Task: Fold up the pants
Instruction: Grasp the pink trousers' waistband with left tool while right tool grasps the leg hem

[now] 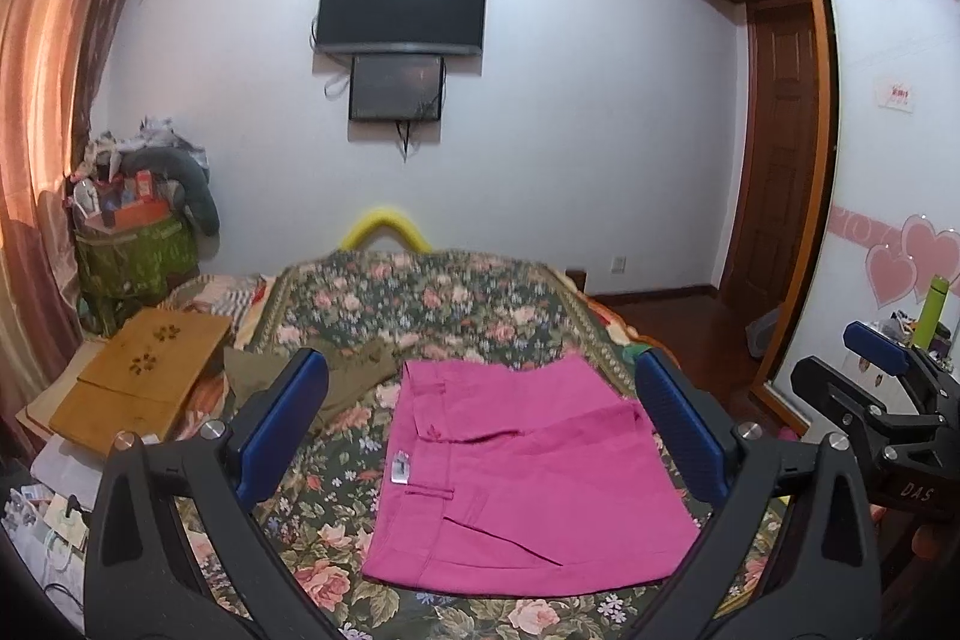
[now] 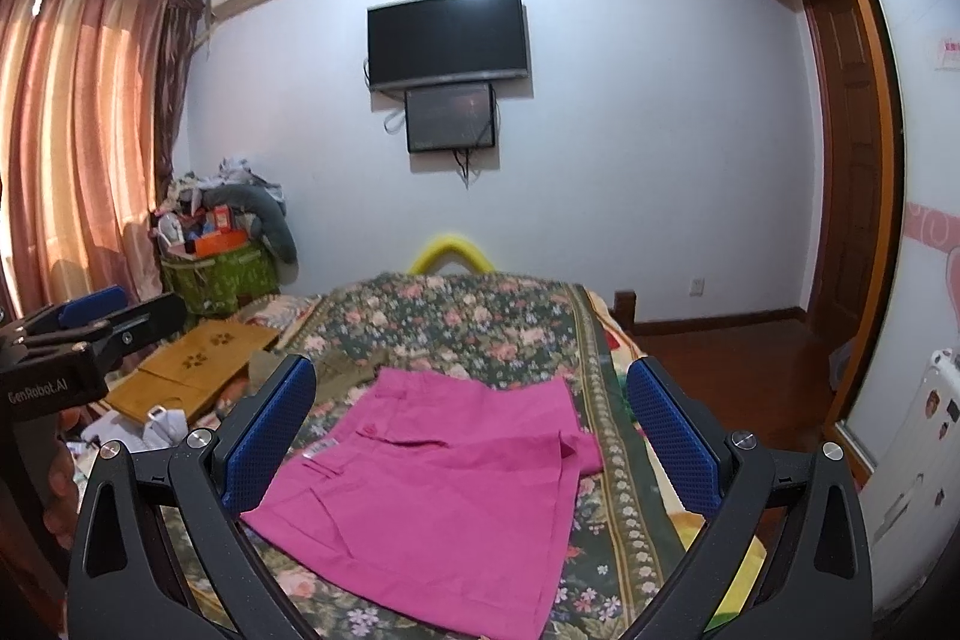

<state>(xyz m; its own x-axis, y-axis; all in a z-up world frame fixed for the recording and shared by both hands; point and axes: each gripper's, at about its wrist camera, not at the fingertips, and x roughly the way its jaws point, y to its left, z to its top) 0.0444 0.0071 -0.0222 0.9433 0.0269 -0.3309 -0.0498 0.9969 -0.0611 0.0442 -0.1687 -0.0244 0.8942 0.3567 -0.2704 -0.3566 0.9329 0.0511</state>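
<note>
Both grippers hang above the bed w/ blue pads spread wide, holding nothing: left gripper [image 1: 480, 424], right gripper [image 2: 474, 430]. Pink pants [image 1: 516, 484] lie folded flat on the floral bedspread [image 1: 420, 298], toward its near right side, right edge near the bed's border. Olive garment [image 1: 354, 370] sits just left-behind them, wooden board [image 1: 144, 388] at the left edge. Far half of the bed is open.

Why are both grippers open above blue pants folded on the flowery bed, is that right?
Only the colour is wrong: the pants are pink, not blue; the blue you saw is the gripper pads. Both wrist views show it. The left gripper and right gripper are indeed open above them on the flowery bed.
</note>
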